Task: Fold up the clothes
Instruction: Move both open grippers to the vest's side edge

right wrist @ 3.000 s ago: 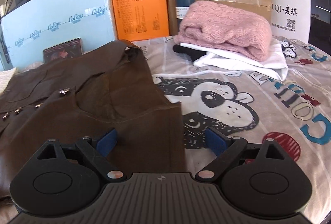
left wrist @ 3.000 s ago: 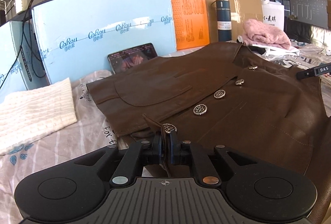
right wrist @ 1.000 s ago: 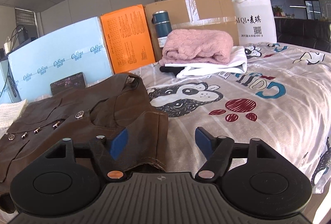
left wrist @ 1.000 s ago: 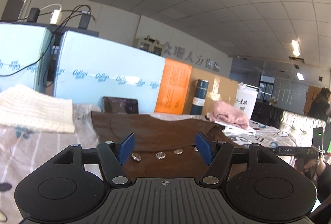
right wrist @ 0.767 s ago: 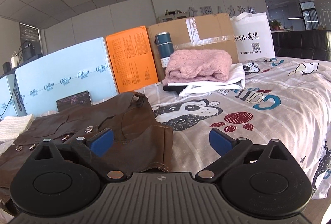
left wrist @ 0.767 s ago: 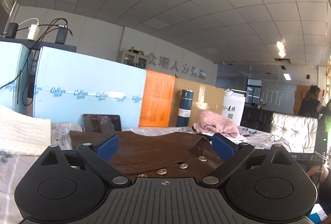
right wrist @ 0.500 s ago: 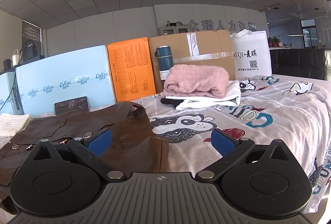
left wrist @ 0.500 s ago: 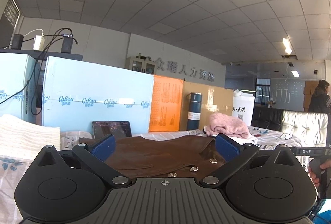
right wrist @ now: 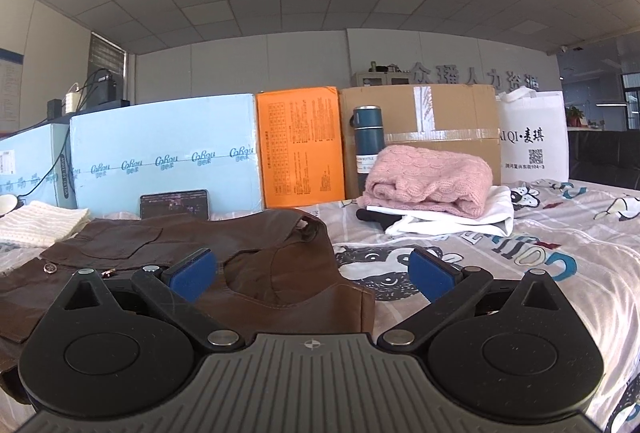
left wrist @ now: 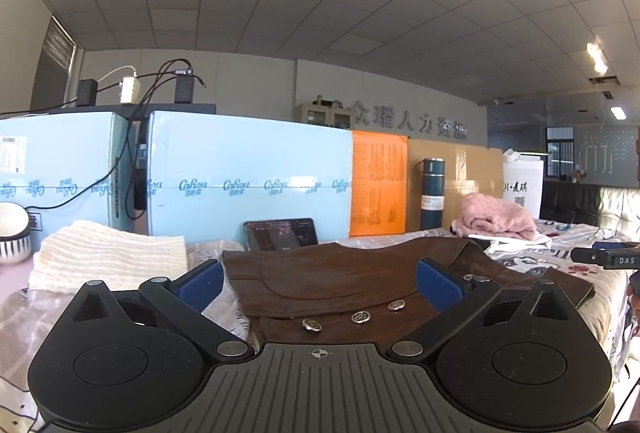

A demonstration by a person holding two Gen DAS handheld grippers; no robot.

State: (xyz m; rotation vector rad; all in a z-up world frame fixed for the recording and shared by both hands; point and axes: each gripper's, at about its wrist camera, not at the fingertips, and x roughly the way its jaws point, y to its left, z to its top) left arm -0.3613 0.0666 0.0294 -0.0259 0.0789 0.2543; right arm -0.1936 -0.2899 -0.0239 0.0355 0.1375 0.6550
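A brown leather vest (left wrist: pixel 340 277) with metal buttons (left wrist: pixel 360 317) lies flat on the printed bedsheet (right wrist: pixel 520 265). It also shows in the right wrist view (right wrist: pixel 256 265). My left gripper (left wrist: pixel 318 283) is open and empty, held level just in front of the vest's buttoned edge. My right gripper (right wrist: pixel 312 273) is open and empty, held near the vest's right armhole side. The right gripper's tip (left wrist: pixel 600 259) shows at the right edge of the left wrist view.
A folded pink sweater (right wrist: pixel 428 177) on white cloth (right wrist: pixel 460 221) lies at the back right. A folded white knit (left wrist: pixel 108 257) lies at the left. A tablet (left wrist: pixel 282 237), blue foam boards (left wrist: pixel 248 177), orange board (right wrist: pixel 300 145), thermos (right wrist: pixel 368 141), cardboard box (right wrist: pixel 440 113) and white bag (right wrist: pixel 532 137) line the back.
Three seconds ago my left gripper was shut on the vest's front edge; it has let go and opened. Both grippers have pulled back and tilted up to a level view.
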